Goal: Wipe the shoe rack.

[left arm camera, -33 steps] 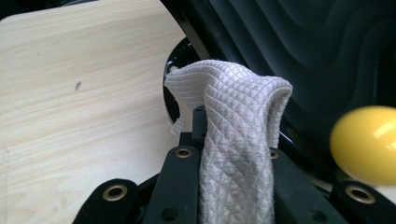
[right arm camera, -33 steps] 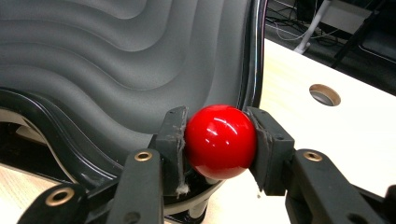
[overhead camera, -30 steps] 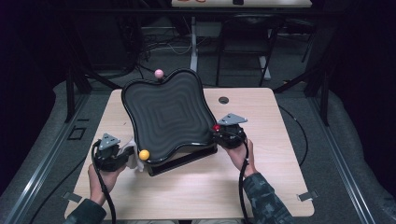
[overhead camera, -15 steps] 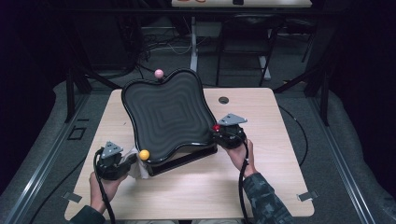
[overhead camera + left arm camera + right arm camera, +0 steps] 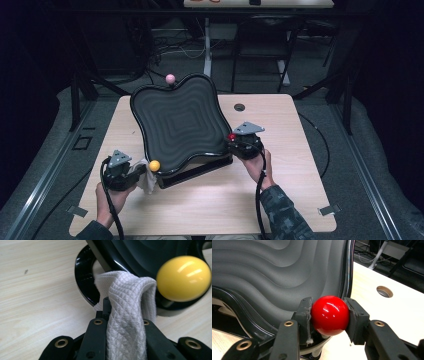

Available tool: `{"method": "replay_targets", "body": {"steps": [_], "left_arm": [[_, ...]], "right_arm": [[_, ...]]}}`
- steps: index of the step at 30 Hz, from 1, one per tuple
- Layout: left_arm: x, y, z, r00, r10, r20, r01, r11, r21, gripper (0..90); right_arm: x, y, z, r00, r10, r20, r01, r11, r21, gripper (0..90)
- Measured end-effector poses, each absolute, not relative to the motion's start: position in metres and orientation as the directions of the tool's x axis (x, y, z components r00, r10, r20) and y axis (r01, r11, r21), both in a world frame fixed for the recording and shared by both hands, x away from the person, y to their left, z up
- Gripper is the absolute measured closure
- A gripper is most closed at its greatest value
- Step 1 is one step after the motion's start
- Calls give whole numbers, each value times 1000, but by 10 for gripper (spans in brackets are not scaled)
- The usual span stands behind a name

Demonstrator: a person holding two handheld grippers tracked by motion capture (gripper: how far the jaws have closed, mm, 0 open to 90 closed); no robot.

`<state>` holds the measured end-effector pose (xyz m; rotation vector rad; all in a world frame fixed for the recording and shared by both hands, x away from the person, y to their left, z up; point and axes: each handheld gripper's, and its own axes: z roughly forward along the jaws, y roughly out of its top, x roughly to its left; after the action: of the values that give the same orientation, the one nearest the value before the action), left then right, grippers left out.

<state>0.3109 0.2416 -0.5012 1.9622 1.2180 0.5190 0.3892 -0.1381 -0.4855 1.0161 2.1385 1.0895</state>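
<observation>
Left tongs [image 5: 135,172]: pinched on a white quilted cloth [image 5: 130,315], held in the person's left hand [image 5: 112,197] at the near left of the worktop [image 5: 300,150]; the cloth runs up between the two black jaws and folds over at their tips.
Cloth: bunched just beside the near left corner of the black wavy tray [image 5: 175,122], its fold touching or nearly touching the tray's glossy rim in the left gripper view; from the high view it shows as a pale patch [image 5: 146,181] beside the tongs.
Yellow ball [image 5: 183,277]: a round knob on the tray's near left corner, just right of the cloth's fold; from above it sits at [image 5: 154,165].
Right tongs [image 5: 329,315]: clamped on a red ball [image 5: 330,315], one pad on each side of it, held in the right hand [image 5: 257,167].
Red ball: a knob at the tray's right edge [image 5: 231,136], next to the ridged grey inner surface.
Tray: tilted, far edge raised, near edge low on a black base [image 5: 197,172]; it stands about the middle of the worktop.
Pink ball [image 5: 170,78]: on the tray's far corner.
Worktop: light wood, with a round hole [image 5: 239,107] to the right of the tray's far side.
</observation>
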Motion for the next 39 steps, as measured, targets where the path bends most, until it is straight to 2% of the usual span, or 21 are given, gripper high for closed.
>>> {"method": "replay_targets", "body": {"steps": [26, 39], "left_arm": [[382, 252, -466, 382, 924, 4, 550, -231, 803, 847], [421, 267, -441, 307, 951, 25, 552, -200, 810, 846]], "right_arm": [[389, -138, -486, -579, 807, -118, 381, 395, 836, 602], [389, -138, -486, -581, 806, -119, 380, 397, 836, 602]]}}
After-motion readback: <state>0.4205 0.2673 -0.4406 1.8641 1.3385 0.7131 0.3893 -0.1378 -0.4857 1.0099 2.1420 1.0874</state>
